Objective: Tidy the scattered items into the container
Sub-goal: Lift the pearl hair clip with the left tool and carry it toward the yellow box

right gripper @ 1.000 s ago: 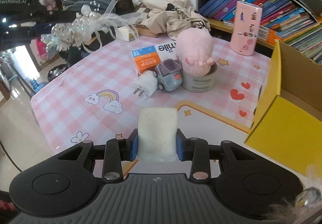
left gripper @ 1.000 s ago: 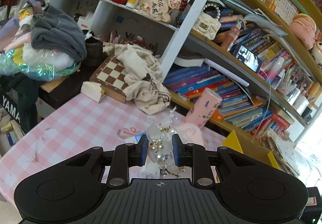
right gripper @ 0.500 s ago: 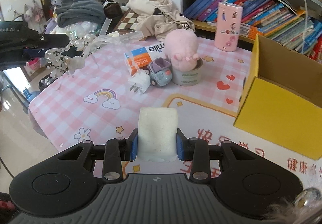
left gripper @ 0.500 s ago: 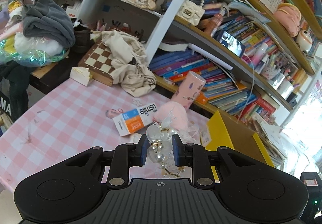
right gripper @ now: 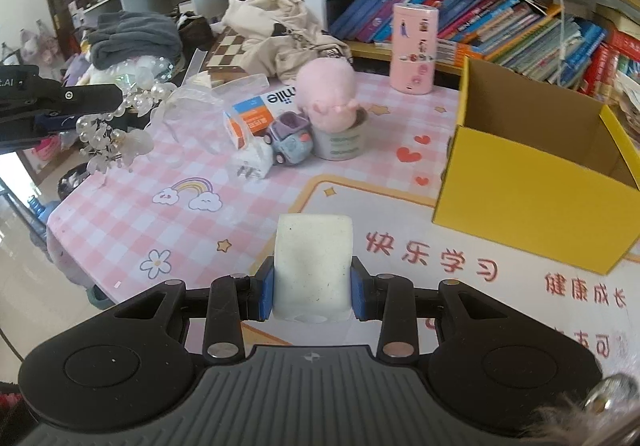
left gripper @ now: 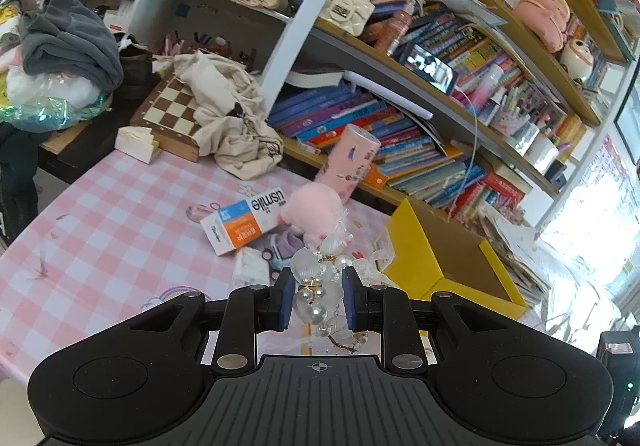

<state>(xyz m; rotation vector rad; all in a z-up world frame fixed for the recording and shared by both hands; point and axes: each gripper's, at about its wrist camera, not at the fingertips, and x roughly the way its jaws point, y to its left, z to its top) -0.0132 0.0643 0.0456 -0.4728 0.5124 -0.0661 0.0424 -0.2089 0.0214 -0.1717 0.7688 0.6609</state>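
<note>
The open yellow cardboard box (right gripper: 536, 181) lies ahead-right of the right gripper (right gripper: 313, 288), which pinches a pale sponge block (right gripper: 313, 266) and is nearer it than the left gripper (left gripper: 316, 298), clamped on a pearl hair ornament (left gripper: 318, 286).

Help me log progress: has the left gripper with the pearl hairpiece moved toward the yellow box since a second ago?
Yes. In the right wrist view, the left gripper and pearl hairpiece now sit nearer the toothpaste box, toward the yellow box.
</note>
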